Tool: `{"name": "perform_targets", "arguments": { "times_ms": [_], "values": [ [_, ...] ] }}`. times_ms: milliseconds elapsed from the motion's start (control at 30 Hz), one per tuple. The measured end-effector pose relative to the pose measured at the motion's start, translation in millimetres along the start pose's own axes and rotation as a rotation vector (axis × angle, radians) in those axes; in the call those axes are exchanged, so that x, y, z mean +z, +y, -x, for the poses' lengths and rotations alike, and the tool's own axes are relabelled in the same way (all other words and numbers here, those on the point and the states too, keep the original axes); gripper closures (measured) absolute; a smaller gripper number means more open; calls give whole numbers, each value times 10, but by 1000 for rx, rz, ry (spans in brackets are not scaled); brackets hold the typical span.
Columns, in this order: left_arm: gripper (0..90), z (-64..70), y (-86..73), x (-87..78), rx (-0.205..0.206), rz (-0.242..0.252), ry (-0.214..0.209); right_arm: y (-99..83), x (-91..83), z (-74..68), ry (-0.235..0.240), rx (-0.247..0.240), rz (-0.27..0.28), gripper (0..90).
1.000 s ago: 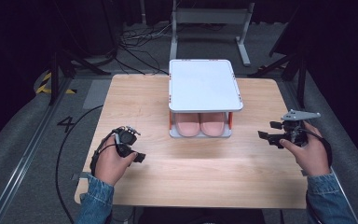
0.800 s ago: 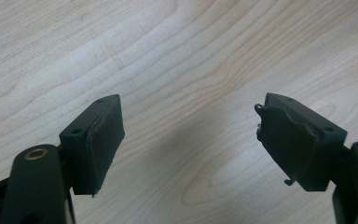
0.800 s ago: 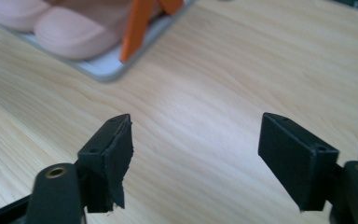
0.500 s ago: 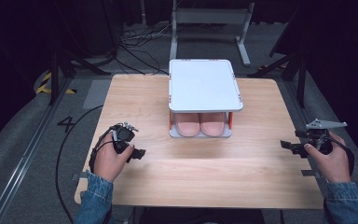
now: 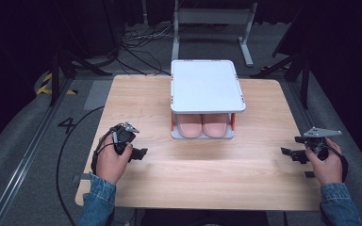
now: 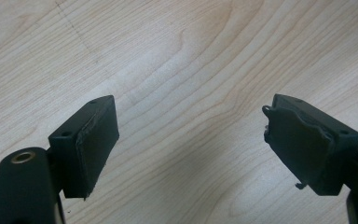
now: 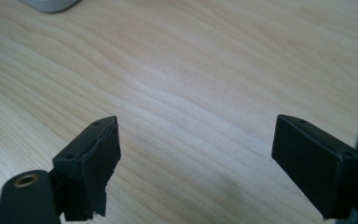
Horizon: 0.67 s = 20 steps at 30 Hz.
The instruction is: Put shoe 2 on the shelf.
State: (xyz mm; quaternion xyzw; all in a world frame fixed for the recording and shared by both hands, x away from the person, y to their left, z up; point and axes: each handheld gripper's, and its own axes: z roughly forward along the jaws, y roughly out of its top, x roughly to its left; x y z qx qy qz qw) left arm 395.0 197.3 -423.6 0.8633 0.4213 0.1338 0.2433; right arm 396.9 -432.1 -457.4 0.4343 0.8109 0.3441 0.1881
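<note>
A white two-tier rack (image 5: pixel 206 89) stands at the middle back of the wooden table (image 5: pixel 193 165). A pair of pink shoes (image 5: pixel 201 125) sits on its lower shelf, toes toward me. My left gripper (image 5: pixel 139 154) rests low over the table's left front, held by a hand, jaws open and empty. In the left gripper view its jaws (image 6: pixel 191 149) stand wide apart over bare wood. My right gripper (image 5: pixel 290 154) hovers at the right edge, open and empty. The right gripper view has its jaws (image 7: pixel 196 163) spread above the wood grain near the table's edge.
Black floor with cables and a metal stand (image 5: pixel 212 19) lies behind the table. A rail and a painted "4" (image 5: pixel 68 125) are on the floor at the left. A grey rack corner (image 7: pixel 51 4) peeks in at the top of the right gripper view.
My right gripper has drawn back toward the table's right edge and come slightly nearer to me. My left gripper has shifted a little nearer to me and stays open.
</note>
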Motion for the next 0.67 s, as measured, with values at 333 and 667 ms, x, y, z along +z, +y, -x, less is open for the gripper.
{"name": "perform_targets", "arguments": {
  "times_ms": [333,667],
  "values": [
    [174,63,-5,123,-21,-52,-28,-61,199,-94,4,-48,-15,159],
    [173,80,-10,149,-32,-72,-45,-45,343,-173,10,3,-14,147]
  ]
}}
